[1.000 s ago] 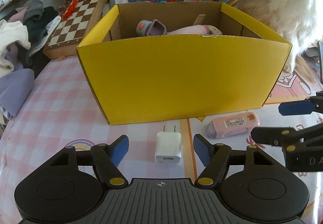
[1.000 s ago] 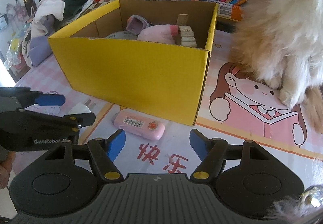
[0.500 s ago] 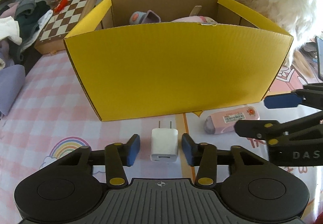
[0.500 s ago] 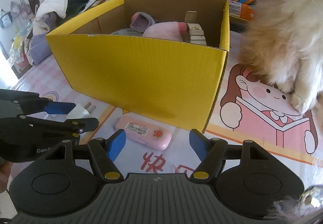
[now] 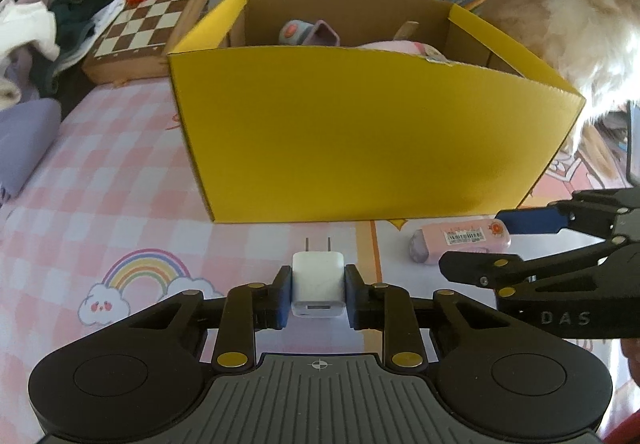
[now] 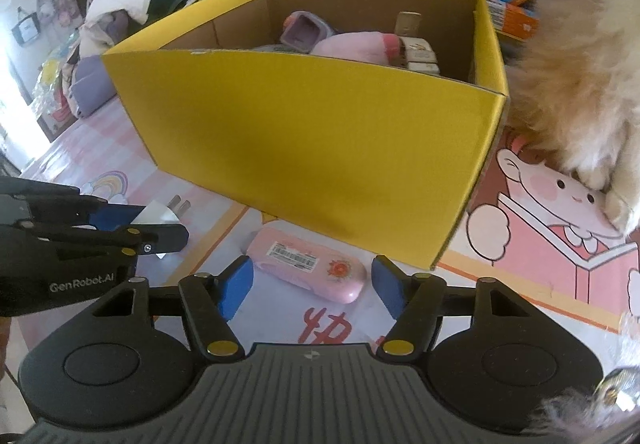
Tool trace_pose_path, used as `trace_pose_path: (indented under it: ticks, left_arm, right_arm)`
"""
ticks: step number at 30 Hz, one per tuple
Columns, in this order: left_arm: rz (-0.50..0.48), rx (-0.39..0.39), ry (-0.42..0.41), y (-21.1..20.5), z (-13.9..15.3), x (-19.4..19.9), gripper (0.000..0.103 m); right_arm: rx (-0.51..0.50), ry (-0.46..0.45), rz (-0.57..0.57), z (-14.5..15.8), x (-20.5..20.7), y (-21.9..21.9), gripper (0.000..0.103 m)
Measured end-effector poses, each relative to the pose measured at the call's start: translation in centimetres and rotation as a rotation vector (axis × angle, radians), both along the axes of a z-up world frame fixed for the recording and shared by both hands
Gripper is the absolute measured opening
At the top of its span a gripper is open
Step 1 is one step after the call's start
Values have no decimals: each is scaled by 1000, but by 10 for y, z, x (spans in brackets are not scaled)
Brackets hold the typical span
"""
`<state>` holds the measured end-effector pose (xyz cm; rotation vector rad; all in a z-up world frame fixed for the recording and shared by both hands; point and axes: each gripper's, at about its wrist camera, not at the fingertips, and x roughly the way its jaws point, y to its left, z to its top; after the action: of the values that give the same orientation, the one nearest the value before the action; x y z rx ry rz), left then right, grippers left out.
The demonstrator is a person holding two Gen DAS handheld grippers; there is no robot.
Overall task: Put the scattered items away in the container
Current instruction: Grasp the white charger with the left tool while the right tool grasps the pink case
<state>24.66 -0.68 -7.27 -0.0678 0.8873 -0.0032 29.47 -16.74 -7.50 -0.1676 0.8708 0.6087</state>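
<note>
The small white plastic plug-in charger (image 5: 318, 284) lies on the pink checked worktop (image 5: 120, 188) just before the yellow cardboard box (image 5: 360, 140), pinched between the left gripper (image 5: 316, 294) fingers. It likely needs a straight lift clear of the box's near wall before release. The right gripper (image 6: 312, 286) fingers stand wide around the pink oblong case (image 6: 306, 264), which could follow.

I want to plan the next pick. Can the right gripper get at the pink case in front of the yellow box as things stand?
Probably yes. The right gripper is open, and the pink case lies flat on the mat right between its fingers, with nothing lying over it. The yellow box stands just behind.
</note>
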Motion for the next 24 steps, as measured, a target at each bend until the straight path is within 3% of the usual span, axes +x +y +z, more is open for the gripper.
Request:
trace_pose_path:
  ticks: [5, 7, 10, 18, 24]
  left_arm:
    - [17, -2, -9, 2, 5, -4, 25]
    - [20, -1, -6, 2, 5, -5, 25]
    - [15, 6, -7, 0, 8, -8, 25]
    - [15, 19, -31, -3, 22, -15, 25]
    - [13, -18, -41, -10, 23, -18, 25]
  right_arm:
    - [-37, -5, 11, -3, 0, 6, 52]
    - [-58, -21, 23, -3, -3, 7, 40]
    - [-63, -30, 38, -2, -7, 7, 32]
    - [-36, -22, 60, 4, -21, -1, 27]
    - [-63, -39, 56, 13, -35, -18, 27]
